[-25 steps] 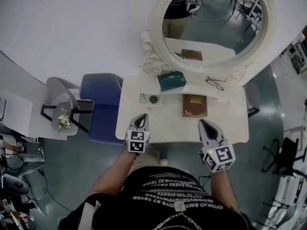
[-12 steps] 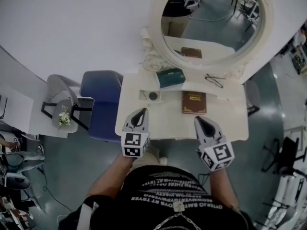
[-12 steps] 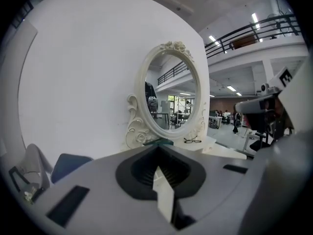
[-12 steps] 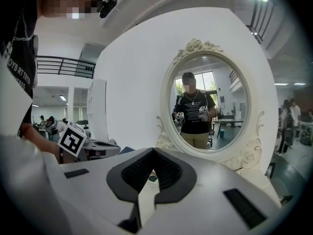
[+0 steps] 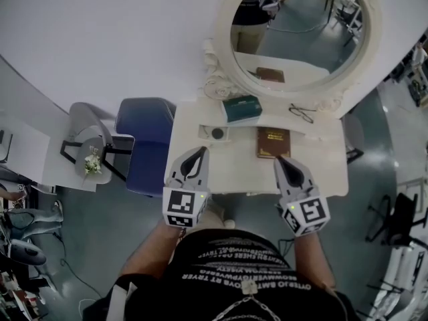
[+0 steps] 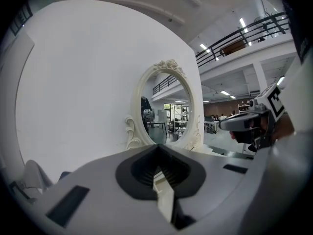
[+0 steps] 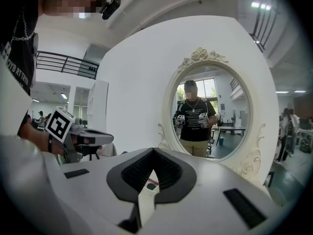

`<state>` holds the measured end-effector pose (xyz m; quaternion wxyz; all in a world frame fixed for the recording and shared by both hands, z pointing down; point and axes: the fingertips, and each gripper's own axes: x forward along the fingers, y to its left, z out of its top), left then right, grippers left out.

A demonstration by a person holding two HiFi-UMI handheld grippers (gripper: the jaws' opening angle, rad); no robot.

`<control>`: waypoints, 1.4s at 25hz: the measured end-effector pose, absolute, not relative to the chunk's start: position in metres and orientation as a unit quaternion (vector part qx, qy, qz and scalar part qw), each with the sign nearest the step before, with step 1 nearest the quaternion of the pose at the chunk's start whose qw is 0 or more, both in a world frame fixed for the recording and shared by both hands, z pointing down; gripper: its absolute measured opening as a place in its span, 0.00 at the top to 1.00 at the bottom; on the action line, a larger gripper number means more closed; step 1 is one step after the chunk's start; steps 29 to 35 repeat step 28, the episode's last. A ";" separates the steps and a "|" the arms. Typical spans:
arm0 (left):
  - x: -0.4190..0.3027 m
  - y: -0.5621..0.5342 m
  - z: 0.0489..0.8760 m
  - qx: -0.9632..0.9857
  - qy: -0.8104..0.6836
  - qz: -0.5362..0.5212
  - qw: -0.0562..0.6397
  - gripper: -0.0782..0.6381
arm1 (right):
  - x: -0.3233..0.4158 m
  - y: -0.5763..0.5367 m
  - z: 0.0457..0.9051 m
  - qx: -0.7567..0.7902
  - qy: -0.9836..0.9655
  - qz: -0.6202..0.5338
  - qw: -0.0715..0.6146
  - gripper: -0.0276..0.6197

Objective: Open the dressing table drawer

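The white dressing table [image 5: 235,169] stands below me against the wall, under a round ornate mirror [image 5: 301,25]. Its drawer front is hidden beneath the tabletop's near edge. My left gripper [image 5: 195,160] hovers over the front left of the tabletop, jaws shut with nothing in them. My right gripper [image 5: 283,166] hovers over the front right, jaws also together and empty. In the left gripper view, the left gripper [image 6: 157,151] points at the mirror [image 6: 168,111]. The right gripper [image 7: 154,154] faces the mirror [image 7: 210,116], which reflects the person holding both grippers.
On the tabletop lie a teal box [image 5: 241,108], a brown book [image 5: 273,142], glasses [image 5: 302,114] and a small tray with a dark round object [image 5: 216,134]. A blue chair [image 5: 150,146] stands left of the table. Beside it is a small stand with flowers [image 5: 93,160].
Both grippers have risen toward the head camera, the left one much more, so it looks larger. Jaws have stayed shut. Nothing on the table has moved.
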<state>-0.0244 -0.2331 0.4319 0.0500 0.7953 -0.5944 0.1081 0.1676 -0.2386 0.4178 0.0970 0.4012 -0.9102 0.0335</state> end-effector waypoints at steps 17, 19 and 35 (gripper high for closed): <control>-0.049 -0.208 0.409 0.798 -0.592 0.104 0.042 0.89 | 0.139 -0.221 0.402 0.387 -0.918 0.005 0.091 0.95; -0.052 -0.206 0.407 0.796 -0.594 0.109 0.040 0.89 | 0.137 -0.219 0.400 0.386 -0.918 -0.001 0.090 0.95; -0.048 -0.200 0.409 0.800 -0.586 0.116 0.050 0.89 | 0.143 -0.215 0.404 0.394 -0.914 0.004 0.091 0.95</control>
